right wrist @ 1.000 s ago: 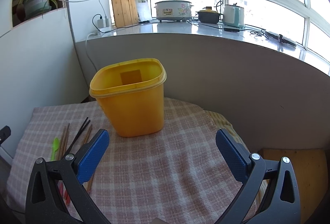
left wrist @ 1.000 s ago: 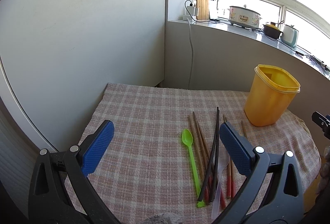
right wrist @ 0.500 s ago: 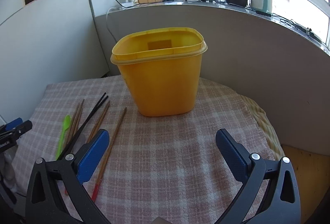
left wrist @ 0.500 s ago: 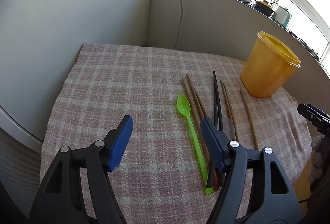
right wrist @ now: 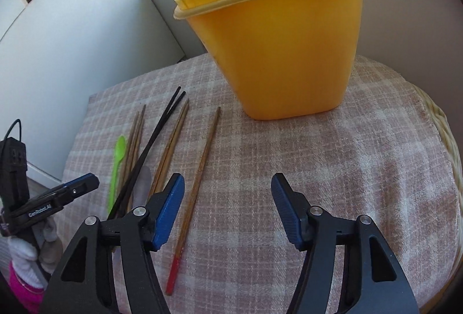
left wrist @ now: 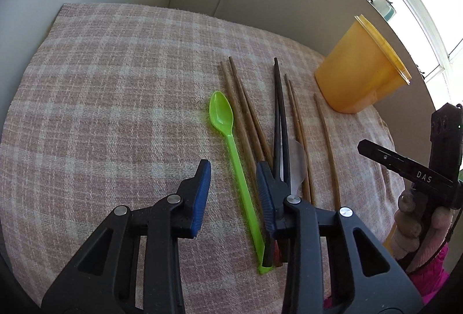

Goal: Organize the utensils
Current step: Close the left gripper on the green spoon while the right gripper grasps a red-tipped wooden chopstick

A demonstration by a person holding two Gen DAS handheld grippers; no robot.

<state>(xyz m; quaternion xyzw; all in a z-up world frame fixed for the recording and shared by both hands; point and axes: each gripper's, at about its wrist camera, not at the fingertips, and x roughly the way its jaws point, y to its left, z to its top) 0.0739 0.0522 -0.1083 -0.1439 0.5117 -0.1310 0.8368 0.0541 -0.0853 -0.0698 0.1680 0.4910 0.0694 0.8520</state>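
Note:
A green plastic spoon [left wrist: 231, 157] lies on the checked cloth, its handle passing between my left gripper's [left wrist: 234, 172] open blue pads, which sit low over it. Right of it lie brown wooden chopsticks [left wrist: 246, 108], black chopsticks [left wrist: 279, 114] and a clear plastic spoon [left wrist: 298, 163]. The yellow tub [left wrist: 358, 73] stands at the back right. In the right wrist view the tub [right wrist: 277, 53] is straight ahead. My right gripper [right wrist: 228, 192] is open and empty above bare cloth, with a red-tipped chopstick [right wrist: 196, 189] by its left pad. The green spoon [right wrist: 117, 166] lies further left.
The checked cloth [left wrist: 101, 99] covers a small round wicker table [right wrist: 445, 134]. Grey walls close the back and left. The right gripper's body [left wrist: 413, 172] shows at the right edge of the left view; the left gripper's body [right wrist: 52, 198] shows at left in the right view.
Both grippers have dropped lower and closer to the table. The left gripper's jaws have narrowed and now straddle the green spoon's handle. The right gripper's jaws have also narrowed.

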